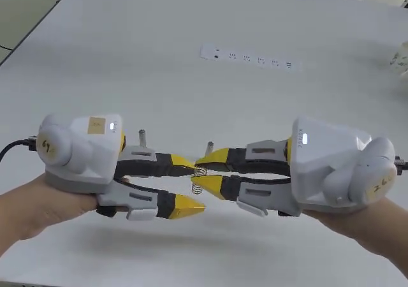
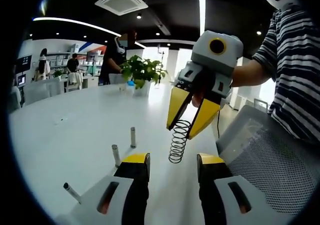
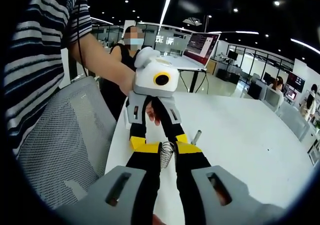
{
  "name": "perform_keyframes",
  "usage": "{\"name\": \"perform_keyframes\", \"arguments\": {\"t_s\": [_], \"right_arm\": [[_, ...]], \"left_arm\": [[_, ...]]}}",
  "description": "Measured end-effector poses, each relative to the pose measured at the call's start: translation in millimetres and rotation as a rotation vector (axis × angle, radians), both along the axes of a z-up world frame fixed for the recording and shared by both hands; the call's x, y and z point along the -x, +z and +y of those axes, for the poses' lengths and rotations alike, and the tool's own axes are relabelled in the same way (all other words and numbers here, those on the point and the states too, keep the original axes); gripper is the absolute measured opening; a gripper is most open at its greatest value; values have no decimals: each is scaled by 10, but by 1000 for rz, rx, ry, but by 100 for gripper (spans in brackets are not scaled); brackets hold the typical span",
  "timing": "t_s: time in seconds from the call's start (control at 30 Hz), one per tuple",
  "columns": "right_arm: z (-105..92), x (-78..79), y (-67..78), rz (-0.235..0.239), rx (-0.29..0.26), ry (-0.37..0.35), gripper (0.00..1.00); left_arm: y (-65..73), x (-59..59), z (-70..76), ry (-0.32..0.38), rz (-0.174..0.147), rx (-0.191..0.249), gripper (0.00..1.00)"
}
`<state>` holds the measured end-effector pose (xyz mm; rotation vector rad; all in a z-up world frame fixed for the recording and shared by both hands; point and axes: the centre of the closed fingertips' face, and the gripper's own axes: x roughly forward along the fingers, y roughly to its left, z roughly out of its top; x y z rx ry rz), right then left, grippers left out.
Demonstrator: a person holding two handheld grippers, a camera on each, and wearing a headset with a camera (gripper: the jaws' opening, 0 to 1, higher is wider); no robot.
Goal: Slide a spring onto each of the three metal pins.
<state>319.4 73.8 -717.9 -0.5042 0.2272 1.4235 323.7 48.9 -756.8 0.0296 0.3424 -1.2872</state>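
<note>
Left gripper view — silver coil spring (image 2: 178, 141): one end pinched by the right gripper (image 2: 181, 130), long axis pointing between the spread jaws of the left gripper (image 2: 172, 160). Three grey metal pins (image 2: 133, 136) stand left of the spring on the white tabletop (image 2: 60, 130).

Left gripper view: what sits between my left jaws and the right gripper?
The spring: the right gripper pinches one end, and the other end reaches toward the gap of the open left gripper, as the left gripper view shows.

The spring (image 2: 178, 142) was bare metal wire, the pins (image 2: 133, 136) dull metal, the counter (image 1: 159, 38) smooth and matt.
</note>
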Motion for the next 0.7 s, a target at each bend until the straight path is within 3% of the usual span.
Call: {"name": "perform_keyframes", "arguments": {"t_s": [0.33, 0.7], "right_arm": [[-31, -15, -8, -2, 3, -15, 12], [-86, -85, -7, -11, 5, -43, 12]], "left_arm": [[-28, -14, 146, 50, 6, -13, 46], [-49, -26, 508, 144, 9, -39, 61]]}}
